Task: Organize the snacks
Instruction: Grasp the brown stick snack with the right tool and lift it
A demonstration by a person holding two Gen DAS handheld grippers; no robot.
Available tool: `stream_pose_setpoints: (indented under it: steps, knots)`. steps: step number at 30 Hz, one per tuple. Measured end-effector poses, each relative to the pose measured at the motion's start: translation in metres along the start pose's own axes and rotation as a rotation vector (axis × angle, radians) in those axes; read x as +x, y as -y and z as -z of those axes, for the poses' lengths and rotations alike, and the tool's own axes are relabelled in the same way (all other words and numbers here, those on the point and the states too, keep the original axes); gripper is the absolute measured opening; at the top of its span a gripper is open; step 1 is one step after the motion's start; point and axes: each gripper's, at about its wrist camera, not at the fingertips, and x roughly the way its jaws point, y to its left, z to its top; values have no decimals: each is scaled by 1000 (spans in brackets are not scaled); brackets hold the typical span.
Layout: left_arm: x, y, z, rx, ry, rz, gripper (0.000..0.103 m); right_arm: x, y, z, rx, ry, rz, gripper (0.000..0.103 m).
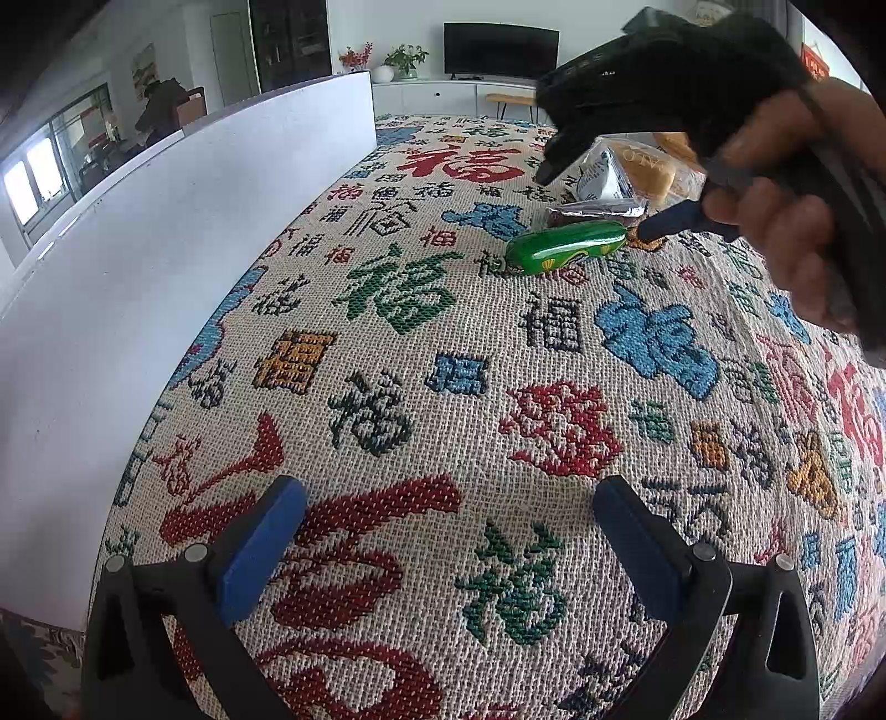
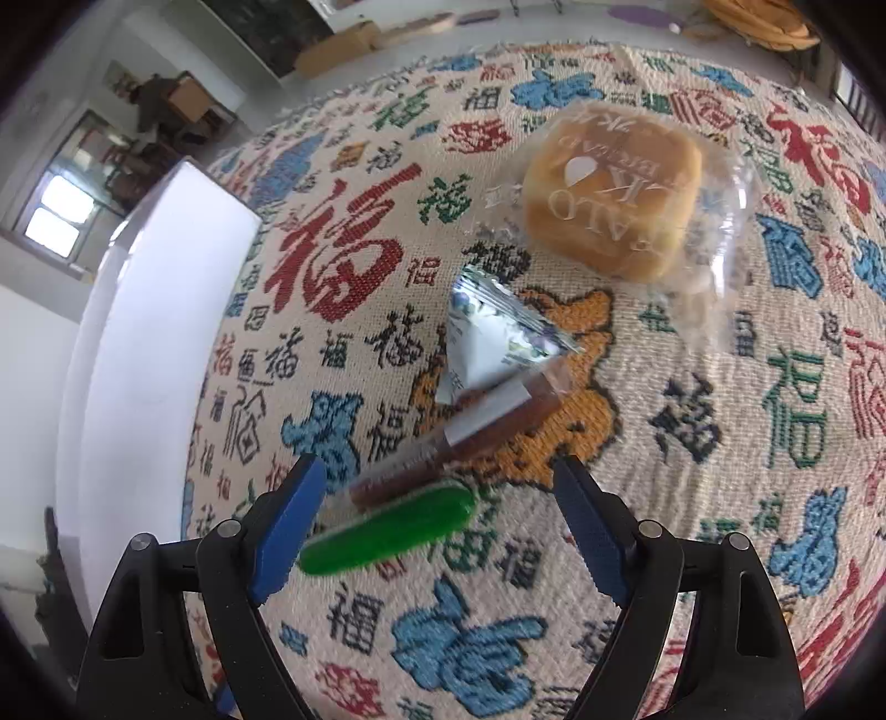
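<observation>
Several snacks lie in a cluster on the patterned cloth (image 2: 720, 421). A green glossy packet (image 2: 387, 531) lies low between the fingers of my right gripper (image 2: 437, 473), which stands open with its pads clear of the packet. Just beyond are a brown bar (image 2: 482, 432), a white triangular packet (image 2: 493, 343) and a wrapped bread bun (image 2: 614, 199). In the left wrist view my right gripper (image 1: 598, 202) hangs over the green packet (image 1: 565, 249), held by a hand (image 1: 775, 221). My left gripper (image 1: 448, 498) is open over bare cloth, nothing between its fingers.
A tall white panel or box side (image 1: 166, 277) stands along the left edge of the cloth (image 1: 443, 332), also seen as the white box (image 2: 149, 360). Room furniture and a television (image 1: 501, 50) are far behind.
</observation>
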Motion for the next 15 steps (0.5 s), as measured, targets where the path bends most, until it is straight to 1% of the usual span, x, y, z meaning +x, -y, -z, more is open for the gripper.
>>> stream_pose_setpoints:
  steps: [1,2,5,6,7,8,9,10,13,15]
  knots:
    - [0,0,0,0,0,0,103,10,-6,-4,11,-9,18,80]
    - [0,0,0,0,0,0,103,16,-12,-4,-7,-8,65,80]
    - [1,0,-1,1,0,1,103,23,-35,-1,-113,-5,201,54]
    - [1,0,0,1,0,1,103,23,-39,1,-141,-4,224,39]
    - [0,0,0,1,0,1,103,22,-43,4,-171,-4,224,30]
    - [1,0,-1,0,0,1,103,21,-46,7,-201,-8,230,27]
    - [0,0,0,0,0,1,103,20,-48,11,-229,-7,248,20]
    - [0,0,0,1,0,1,103,16,-50,16,-258,-1,269,16]
    - [0,-1,0,1,0,1,103,-2,-49,32,-320,33,262,15]
    - [1,-1,0,1,0,1,103,-19,-40,39,-331,57,237,15]
